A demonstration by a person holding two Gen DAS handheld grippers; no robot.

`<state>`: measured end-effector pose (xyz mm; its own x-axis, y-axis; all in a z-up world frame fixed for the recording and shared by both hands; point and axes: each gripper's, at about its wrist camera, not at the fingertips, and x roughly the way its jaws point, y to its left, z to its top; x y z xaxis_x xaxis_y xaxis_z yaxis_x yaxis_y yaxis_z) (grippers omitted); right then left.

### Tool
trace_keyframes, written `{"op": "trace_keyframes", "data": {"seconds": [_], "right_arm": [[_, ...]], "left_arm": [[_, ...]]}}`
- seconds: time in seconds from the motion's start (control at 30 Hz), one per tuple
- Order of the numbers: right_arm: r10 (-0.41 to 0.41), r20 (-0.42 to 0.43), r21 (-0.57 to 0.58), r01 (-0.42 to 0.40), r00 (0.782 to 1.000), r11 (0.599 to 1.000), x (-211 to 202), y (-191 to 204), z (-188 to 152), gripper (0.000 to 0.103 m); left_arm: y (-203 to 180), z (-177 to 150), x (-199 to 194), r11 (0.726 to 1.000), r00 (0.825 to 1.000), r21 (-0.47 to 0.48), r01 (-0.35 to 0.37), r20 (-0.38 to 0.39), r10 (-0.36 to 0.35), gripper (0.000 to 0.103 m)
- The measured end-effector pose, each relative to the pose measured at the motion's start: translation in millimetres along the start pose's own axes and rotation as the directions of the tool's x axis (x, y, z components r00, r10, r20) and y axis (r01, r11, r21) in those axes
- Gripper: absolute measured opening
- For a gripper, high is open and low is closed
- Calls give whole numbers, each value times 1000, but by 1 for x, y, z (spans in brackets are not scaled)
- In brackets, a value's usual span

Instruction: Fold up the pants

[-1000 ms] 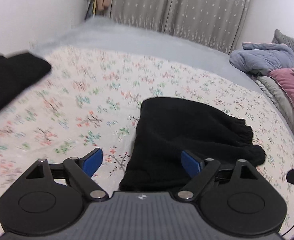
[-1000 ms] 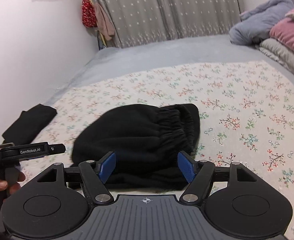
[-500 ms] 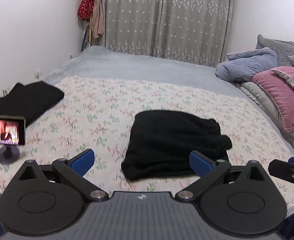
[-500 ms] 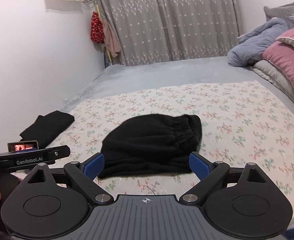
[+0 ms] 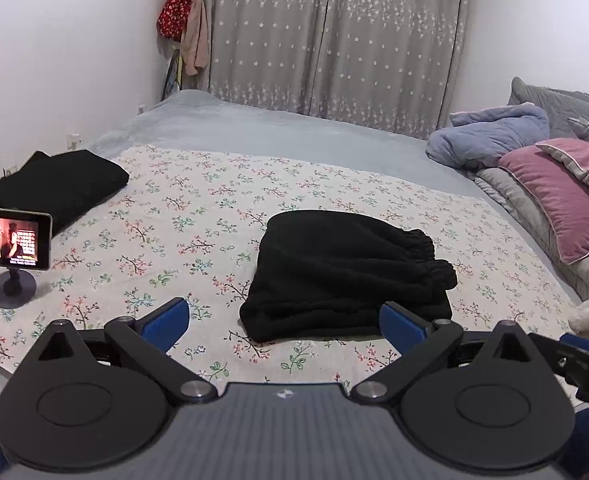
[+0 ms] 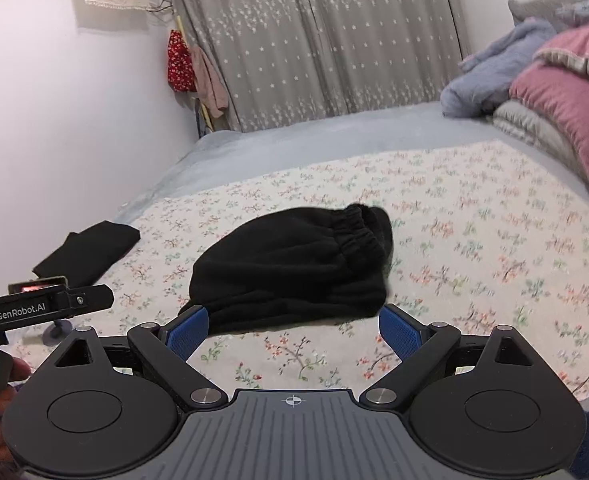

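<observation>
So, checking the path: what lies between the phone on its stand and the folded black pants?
Only bare floral bedsheet between phone and folded black pants, per the left wrist view.

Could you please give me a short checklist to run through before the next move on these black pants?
1. Left gripper open and empty: ok.
2. Right gripper open and empty: ok.
3. Black pants folded into a compact bundle on the floral sheet: ok.
4. Elastic waistband lying on top, visible: ok.
5. Hidden layers aligned: cannot tell.
6. Phone on stand apart from the pants: ok.
</observation>
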<state>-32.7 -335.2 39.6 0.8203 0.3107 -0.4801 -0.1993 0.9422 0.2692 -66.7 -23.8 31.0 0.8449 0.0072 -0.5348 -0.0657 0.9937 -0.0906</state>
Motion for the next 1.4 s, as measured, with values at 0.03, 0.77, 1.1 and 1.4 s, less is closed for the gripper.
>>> {"op": "trace_keyframes", "data": {"seconds": [0.03,0.77,1.1,1.4], "right_arm": [[-12,6,-13,12,1000,1000,-2,3,-1,94],[-76,13,-52,77,997,996,-9,15,-10,99],[-104,4,-69,104,995,992,-4,20,-14,102],[-121,-5,-73,120,993,990,0,21,-17,102]], "left_arm": [[0,-1,-1,1000,1000,0,1,-3,-1,103],[-14,-11,-11,999,1000,31,-14,-16,14,103],[-17,-13,-8,996,998,59,-61,-23,62,103],[-22,-13,-7,994,997,84,-76,-23,78,103]]}}
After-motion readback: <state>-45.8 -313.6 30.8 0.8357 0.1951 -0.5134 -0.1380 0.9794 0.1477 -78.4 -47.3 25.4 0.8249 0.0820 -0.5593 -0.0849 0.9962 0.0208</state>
